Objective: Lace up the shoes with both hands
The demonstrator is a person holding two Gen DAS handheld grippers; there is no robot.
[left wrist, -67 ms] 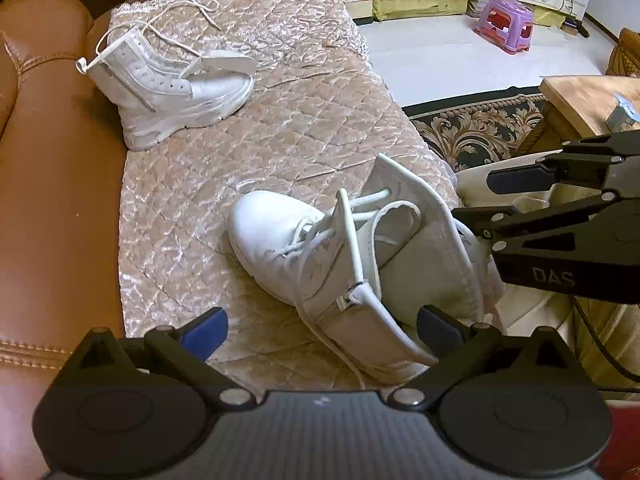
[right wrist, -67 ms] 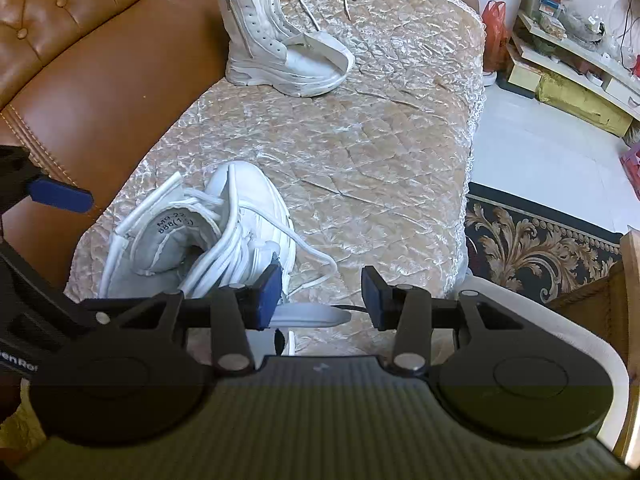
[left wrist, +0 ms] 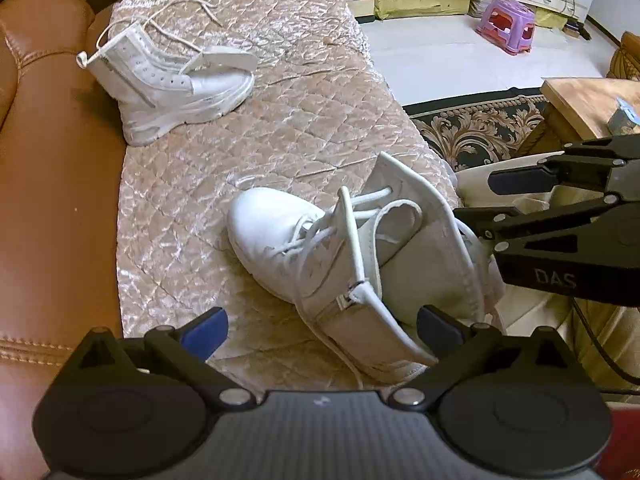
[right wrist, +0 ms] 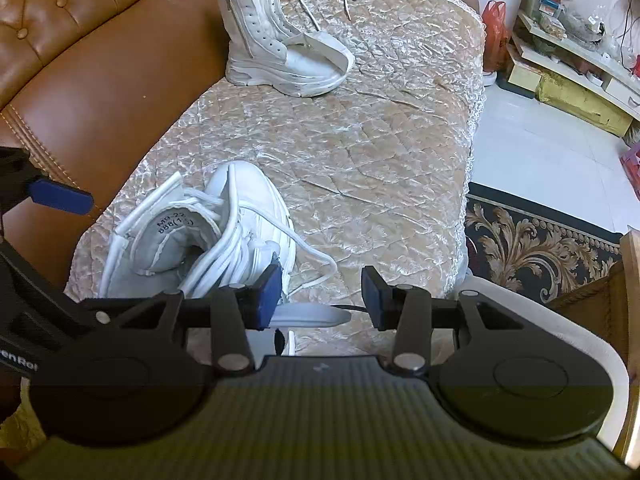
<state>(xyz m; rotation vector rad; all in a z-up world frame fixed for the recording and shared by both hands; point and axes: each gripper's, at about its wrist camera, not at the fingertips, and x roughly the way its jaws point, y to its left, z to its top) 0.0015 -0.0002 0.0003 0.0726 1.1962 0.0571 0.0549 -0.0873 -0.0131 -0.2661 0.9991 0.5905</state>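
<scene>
A white high-top boot (left wrist: 320,252) lies on its side on the quilted sofa cover, its laces partly threaded and its tongue splayed; it also shows in the right wrist view (right wrist: 208,236). My left gripper (left wrist: 320,328) is open just short of the boot's ankle opening, holding nothing. My right gripper (right wrist: 320,296) is open at the boot's sole side, just above a loose lace end (right wrist: 316,268), empty. It shows from the side in the left wrist view (left wrist: 492,196). A second white boot (left wrist: 172,80) stands upright at the far end, its laces loose.
The quilted cover (left wrist: 304,120) lies over a brown leather sofa (left wrist: 52,200). A patterned rug (right wrist: 540,248), a wooden table (left wrist: 588,100) and a purple stool (left wrist: 506,24) stand on the floor to the right. A white rounded object (right wrist: 532,312) sits below the sofa edge.
</scene>
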